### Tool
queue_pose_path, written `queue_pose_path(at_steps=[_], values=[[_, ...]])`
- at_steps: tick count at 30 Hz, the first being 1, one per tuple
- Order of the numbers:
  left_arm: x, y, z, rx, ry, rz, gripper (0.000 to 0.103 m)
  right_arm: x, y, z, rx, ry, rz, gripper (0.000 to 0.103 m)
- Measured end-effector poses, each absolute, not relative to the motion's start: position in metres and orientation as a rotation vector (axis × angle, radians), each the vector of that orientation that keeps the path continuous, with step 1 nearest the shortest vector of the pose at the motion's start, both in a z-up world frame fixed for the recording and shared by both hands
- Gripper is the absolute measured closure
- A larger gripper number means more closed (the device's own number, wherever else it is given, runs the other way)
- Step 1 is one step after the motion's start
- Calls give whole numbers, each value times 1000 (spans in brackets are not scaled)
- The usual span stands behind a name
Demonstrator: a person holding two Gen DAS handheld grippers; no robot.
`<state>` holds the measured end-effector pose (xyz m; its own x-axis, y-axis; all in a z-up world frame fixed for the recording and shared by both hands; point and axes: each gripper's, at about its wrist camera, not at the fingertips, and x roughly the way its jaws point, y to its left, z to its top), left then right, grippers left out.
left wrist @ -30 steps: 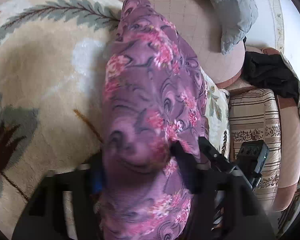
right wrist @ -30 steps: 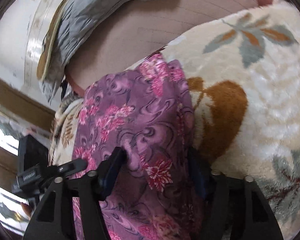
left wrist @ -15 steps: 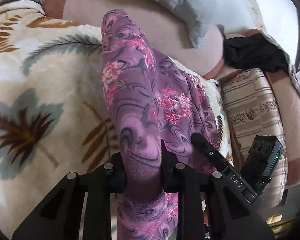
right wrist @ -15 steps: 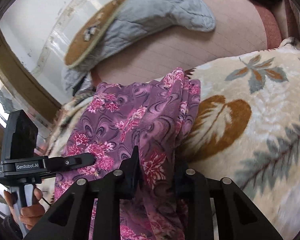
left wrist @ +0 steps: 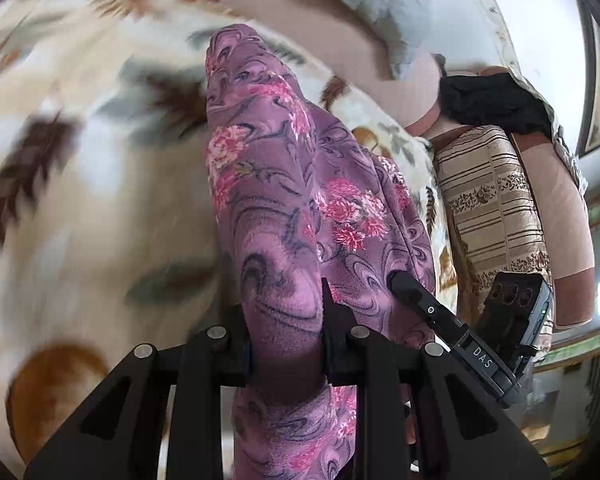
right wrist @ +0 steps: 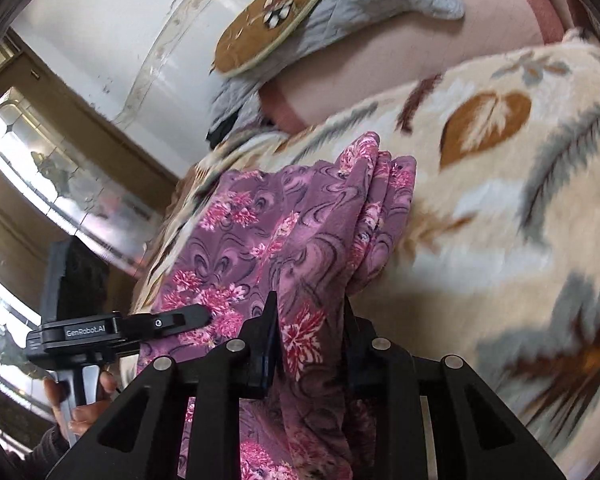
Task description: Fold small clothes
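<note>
We record one purple fleece garment with pink flowers and dark swirls (left wrist: 284, 184) — draped in a long folded bundle over a cream plush blanket printed with brown and grey leaves (left wrist: 80, 208). The blanket covers a pink quilted sofa (left wrist: 332, 60); the garment runs from the near edge of the blanket toward the sofa's back, its far end stopping short of the bare pink upholstery.

Left claw (left wrist: 285, 344): black, closed down onto a thick fold of the garment, cloth bulging above and hanging below the fingers. Right claw (right wrist: 310, 336): black, likewise clamped on a fold of the same garment, the layered edge of the cloth (right wrist: 384, 216) stacked just beyond it. Each claw shows in the other's view — the right claw (left wrist: 452, 320) lies against the garment's right side, the left claw (right wrist: 140, 326) against its left side, with the person's fingers (right wrist: 84, 412) around its handle.

Other items: a grey quilted cushion with a brown round patch (right wrist: 300, 28), leaning on the sofa back near the white wall; a black crumpled cloth (left wrist: 488, 100) on the sofa's far end; a beige striped cushion with a floral band (left wrist: 496, 208) beside the blanket's right edge. The blanket is blurred in both views.
</note>
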<state>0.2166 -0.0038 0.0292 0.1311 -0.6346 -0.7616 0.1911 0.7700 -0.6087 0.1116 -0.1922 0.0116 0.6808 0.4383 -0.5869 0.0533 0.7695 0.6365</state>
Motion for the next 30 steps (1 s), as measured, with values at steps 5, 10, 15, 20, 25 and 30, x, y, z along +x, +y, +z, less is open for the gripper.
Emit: queue_pose_path(at_steps=[5,10,15,20,25,30], values=[[180,20,7,-426,1353,-621,80,78,-172,-8,711,842,265,77],[175,28,-30,-441,1400,-572,65,71,-176,-50,725,930,195,70],[173,36,-20,-446,1396,-546,58,71,-183,-52,749,945,167,57],[163,53,7,-392,1315,-518,57,59,-202,-36,738,920,103,52],[181,44,32,-336,1224,-500,52,68,-219,-4,768,756,98,52],[208,10,28,-227,1220,-490,52,112,-205,-10,690,807,60,52]])
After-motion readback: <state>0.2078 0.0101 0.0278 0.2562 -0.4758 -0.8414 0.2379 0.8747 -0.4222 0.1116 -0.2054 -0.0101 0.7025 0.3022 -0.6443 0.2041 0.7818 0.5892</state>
